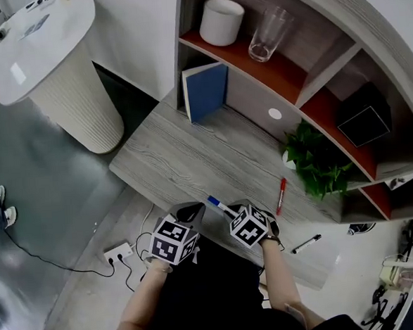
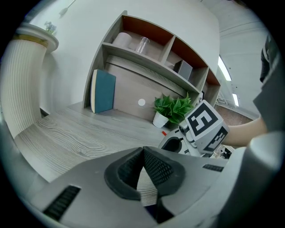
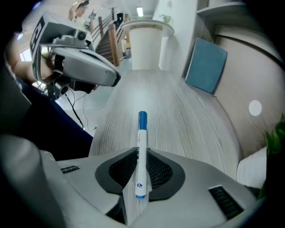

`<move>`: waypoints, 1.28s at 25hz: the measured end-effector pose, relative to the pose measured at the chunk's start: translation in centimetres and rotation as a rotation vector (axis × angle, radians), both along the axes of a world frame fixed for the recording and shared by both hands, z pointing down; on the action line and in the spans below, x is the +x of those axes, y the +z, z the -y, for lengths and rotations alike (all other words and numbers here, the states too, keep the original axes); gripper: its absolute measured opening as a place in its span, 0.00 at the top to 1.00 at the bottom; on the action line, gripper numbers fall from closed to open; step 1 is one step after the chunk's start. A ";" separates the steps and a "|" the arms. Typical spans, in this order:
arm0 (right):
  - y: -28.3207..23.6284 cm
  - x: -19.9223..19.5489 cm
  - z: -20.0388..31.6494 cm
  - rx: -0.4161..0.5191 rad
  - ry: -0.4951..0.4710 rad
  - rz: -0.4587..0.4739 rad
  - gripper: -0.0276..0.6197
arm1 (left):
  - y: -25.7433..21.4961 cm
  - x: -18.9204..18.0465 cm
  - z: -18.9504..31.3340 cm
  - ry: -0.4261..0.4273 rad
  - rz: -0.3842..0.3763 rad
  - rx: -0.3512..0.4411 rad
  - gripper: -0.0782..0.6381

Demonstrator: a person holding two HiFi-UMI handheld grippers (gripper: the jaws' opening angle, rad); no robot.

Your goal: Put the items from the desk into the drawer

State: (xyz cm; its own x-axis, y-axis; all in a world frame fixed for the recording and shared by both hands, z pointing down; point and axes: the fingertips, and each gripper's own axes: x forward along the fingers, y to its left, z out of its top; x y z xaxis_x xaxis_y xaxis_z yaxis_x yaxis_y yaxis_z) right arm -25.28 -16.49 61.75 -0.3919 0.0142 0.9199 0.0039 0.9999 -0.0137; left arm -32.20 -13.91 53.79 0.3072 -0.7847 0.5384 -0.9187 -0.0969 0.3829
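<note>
A white marker with a blue cap [image 3: 141,151] lies on the grey wooden desk [image 1: 170,156] near its front edge, pointing away along the wood grain. My right gripper [image 3: 140,165] points steeply down, and its pads press on the marker's body from both sides. In the head view the same marker [image 1: 220,204] sticks out from under the right gripper [image 1: 236,211]. The left gripper [image 2: 143,151] hovers just left of it over the desk edge, jaws together with nothing in them. A red marker [image 1: 281,194] and a black marker [image 1: 306,243] lie further right. No drawer shows.
A blue book [image 1: 205,90] leans at the desk's back, and a potted plant [image 1: 312,159] stands at the right. The shelves hold a white cup [image 1: 221,21], a glass [image 1: 269,33] and a black box [image 1: 363,119]. A white round table [image 1: 51,59] stands to the left, and a power strip [image 1: 119,253] lies on the floor.
</note>
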 end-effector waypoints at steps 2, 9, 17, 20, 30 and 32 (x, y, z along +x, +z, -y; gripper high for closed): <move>-0.8 -0.2 -0.1 -0.019 0.062 0.042 0.81 | -0.4 0.1 -0.3 0.004 0.002 0.011 0.86; -3.6 -1.2 -1.5 -0.013 0.224 0.172 0.81 | -2.1 0.5 -2.6 0.045 0.015 0.044 0.86; -6.6 0.1 -4.9 -0.056 0.445 0.331 0.81 | -2.4 2.9 -6.1 0.142 0.021 0.057 0.86; -7.2 1.2 -6.2 -0.057 0.513 0.373 0.81 | -2.4 4.4 -7.1 0.199 0.022 0.060 0.86; -7.7 8.7 -9.2 -0.018 0.743 0.425 0.81 | -2.3 11.7 -8.8 0.414 0.030 0.063 0.86; -7.6 10.7 -9.5 -0.006 0.785 0.420 0.81 | -2.5 13.3 -8.7 0.449 0.031 0.070 0.86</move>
